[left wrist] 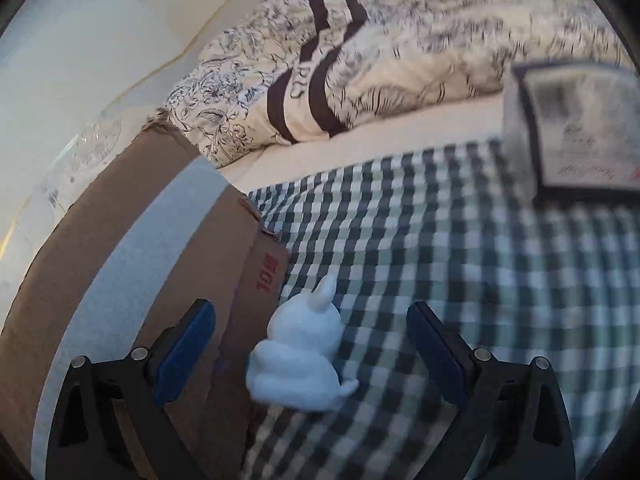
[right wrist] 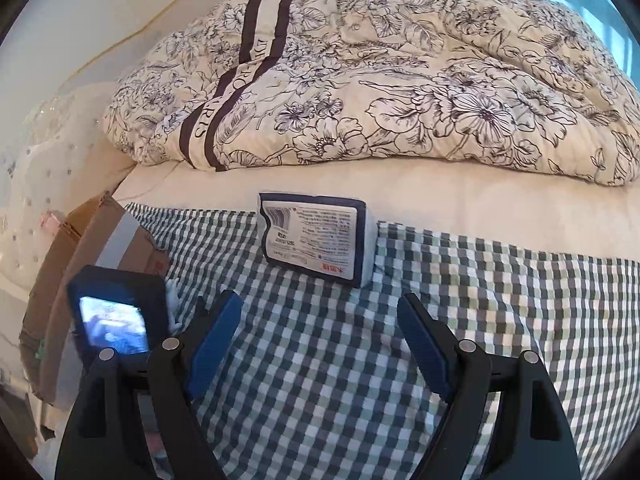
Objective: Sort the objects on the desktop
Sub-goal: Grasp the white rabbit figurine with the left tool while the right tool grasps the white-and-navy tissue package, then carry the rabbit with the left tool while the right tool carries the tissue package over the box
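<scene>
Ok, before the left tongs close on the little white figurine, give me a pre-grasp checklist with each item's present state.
1. Left tongs open: ok, the jaws stand wide apart.
2. White figurine between the jaws: ok, roughly centred, touching neither pad.
3. Figurine upright on the checked cloth: ok.
4. Clearance beside the cardboard box: not ok, the figurine sits right at the box edge and the left-hand pad is over the box.
5. Right tongs out of the way: ok, open and empty over the cloth, short of the tissue pack.
6. Where the figurine should go: cannot tell.
</scene>
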Demonstrator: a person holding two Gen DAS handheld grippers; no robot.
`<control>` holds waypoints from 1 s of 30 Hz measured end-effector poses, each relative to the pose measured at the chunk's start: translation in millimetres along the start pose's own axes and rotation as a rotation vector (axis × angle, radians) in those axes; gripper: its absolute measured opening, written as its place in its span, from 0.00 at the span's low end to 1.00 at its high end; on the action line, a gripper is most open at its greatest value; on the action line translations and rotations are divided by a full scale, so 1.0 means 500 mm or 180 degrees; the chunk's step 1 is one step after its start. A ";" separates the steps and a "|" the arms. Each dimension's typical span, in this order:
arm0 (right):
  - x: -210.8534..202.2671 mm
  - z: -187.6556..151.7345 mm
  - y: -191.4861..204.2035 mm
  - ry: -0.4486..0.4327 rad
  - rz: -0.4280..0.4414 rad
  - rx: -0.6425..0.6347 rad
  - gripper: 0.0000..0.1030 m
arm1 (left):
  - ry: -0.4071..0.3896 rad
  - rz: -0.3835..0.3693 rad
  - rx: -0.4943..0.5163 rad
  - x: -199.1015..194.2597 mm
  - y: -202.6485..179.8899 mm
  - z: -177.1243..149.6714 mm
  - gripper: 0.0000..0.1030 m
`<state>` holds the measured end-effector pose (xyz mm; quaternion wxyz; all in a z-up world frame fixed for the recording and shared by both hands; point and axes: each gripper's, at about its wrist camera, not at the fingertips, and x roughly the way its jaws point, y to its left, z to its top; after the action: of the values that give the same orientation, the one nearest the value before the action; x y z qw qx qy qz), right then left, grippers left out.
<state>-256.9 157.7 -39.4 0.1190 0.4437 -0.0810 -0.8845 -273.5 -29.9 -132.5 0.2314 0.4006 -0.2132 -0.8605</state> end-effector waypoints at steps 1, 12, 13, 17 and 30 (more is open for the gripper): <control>0.005 0.001 0.001 0.0005 -0.0004 0.0004 0.78 | 0.0021 -0.0053 0.0010 0.005 -0.001 0.002 0.94; 0.097 0.047 0.008 0.0030 -0.0014 -0.0105 0.78 | 0.0274 -0.0561 -0.0420 0.043 0.047 0.002 0.39; 0.115 0.055 0.004 0.0029 -0.0014 -0.0089 0.78 | 0.0282 -0.0562 -0.0444 0.044 0.049 0.002 0.39; 0.203 0.081 -0.015 0.0291 0.0045 0.0079 0.79 | 0.0287 -0.0617 -0.0496 0.042 0.057 0.002 0.37; 0.188 0.046 0.006 0.0127 -0.0099 -0.0168 0.14 | 0.0294 -0.0856 -0.0824 -0.024 0.089 -0.016 0.37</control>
<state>-329.1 129.1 -96.9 0.1185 0.4591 -0.0484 -0.8791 -250.2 -60.3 -105.4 0.1735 0.4314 -0.0344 -0.8846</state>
